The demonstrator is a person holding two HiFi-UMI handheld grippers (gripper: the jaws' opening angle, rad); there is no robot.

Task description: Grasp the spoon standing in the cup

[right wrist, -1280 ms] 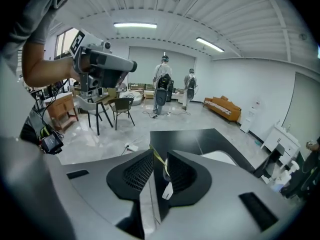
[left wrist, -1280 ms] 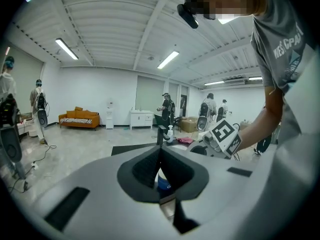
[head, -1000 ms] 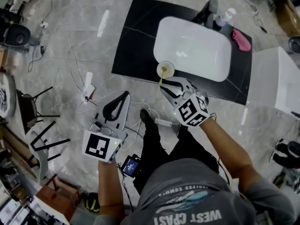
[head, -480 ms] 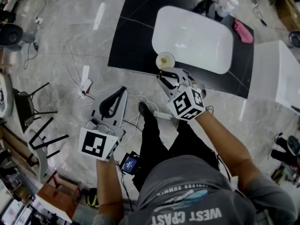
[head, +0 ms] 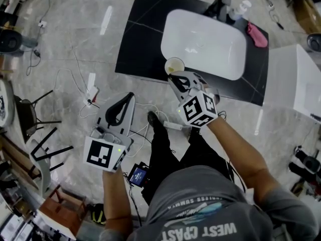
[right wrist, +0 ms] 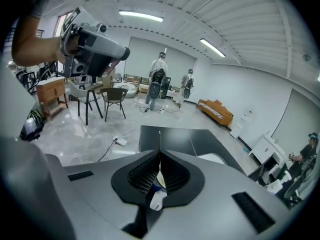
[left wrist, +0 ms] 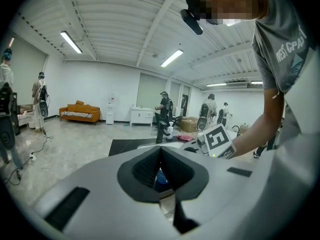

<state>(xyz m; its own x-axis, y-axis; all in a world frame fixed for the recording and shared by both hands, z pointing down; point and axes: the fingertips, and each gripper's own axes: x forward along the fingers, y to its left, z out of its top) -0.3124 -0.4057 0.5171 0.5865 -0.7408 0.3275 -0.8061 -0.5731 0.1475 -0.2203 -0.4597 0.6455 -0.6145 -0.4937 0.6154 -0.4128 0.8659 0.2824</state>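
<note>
A pale cup (head: pixel 174 65) stands on the black counter (head: pixel 134 49), at its near edge beside the white basin (head: pixel 203 44). My right gripper (head: pixel 173 77) reaches over the cup's near rim. In the right gripper view its jaws are shut (right wrist: pixel 159 151) on the thin spoon handle (right wrist: pixel 159 138), which pokes up past the tips; the spoon's pale bowl (right wrist: pixel 160 178) shows in the gap below. My left gripper (head: pixel 129 97) hangs over the floor to the left, away from the counter. Its jaws are shut (left wrist: pixel 161 148) with nothing between them.
A tap (head: pixel 220 6), a bottle (head: pixel 239 9) and a pink cloth (head: pixel 257 36) sit at the counter's far side. A white cabinet (head: pixel 301 84) stands at right. A power strip (head: pixel 91 87) and cables lie on the floor, chairs (head: pixel 30 119) at left.
My right gripper has moved up to the cup's near rim and its jaws have closed on the spoon handle. The left gripper has hardly moved.
</note>
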